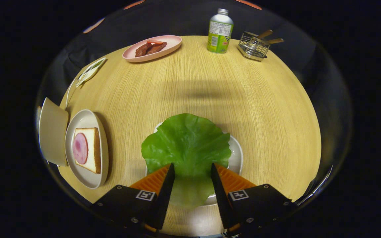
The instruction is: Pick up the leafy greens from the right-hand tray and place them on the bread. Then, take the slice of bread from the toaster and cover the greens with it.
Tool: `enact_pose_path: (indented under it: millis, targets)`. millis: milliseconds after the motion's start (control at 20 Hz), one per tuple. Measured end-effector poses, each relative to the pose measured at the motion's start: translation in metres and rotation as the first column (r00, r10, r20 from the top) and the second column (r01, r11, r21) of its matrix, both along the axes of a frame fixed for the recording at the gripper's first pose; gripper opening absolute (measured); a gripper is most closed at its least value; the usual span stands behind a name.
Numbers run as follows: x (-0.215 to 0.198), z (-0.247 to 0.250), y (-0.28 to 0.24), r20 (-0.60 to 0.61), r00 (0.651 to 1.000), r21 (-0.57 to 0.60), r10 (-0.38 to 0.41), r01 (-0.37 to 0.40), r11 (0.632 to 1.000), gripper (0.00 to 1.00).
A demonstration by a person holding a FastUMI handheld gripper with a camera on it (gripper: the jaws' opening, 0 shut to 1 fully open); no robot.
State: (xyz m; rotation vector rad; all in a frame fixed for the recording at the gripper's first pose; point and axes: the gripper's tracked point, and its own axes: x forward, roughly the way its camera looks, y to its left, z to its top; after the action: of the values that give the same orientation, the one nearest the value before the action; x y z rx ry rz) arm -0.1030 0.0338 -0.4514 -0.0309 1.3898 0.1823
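Hand-held gripper (192, 168) is hovering wide open, fingers straddling the leafy greens (186, 142) on their white tray (236, 153). Best to be pinching the near edge gently, then carrying toward the bread (88, 149) at nine o'clock.

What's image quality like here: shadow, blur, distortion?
Gripper view: sharp centrally; fisheye bends the table edge; soft shadow band beyond the lettuce leaf; bottle in focus; open gripper fingers straddle the leaf's near edge.

Lettuce leaf (186, 142) between, perhaps untouched by, fingers (164, 180)
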Motion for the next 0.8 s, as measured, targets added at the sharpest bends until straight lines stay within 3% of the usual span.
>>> enact_pose_path:
  millis: [50, 100, 200, 300, 450, 800]
  targets:
    - [0.003, 0.001, -0.002, 0.013, 1.000, -0.002, -0.009, 0.009, 1.000, 0.60]
    - [0.004, -0.001, -0.001, 0.022, 0.999, -0.002, -0.033, 0.034, 0.999, 0.39]
    - [0.004, 0.001, -0.001, 0.031, 0.999, 0.007, -0.041, 0.041, 0.999, 0.21]
    - [0.006, -0.001, -0.005, 0.010, 0.996, 0.005, -0.087, 0.087, 0.996, 0.09]
    - [0.004, 0.008, -0.002, -0.017, 0.990, 0.054, -0.140, 0.141, 0.988, 0.02]
    - [0.012, 0.060, 0.023, 0.060, 0.987, 0.170, -0.150, 0.137, 0.976, 0.01]
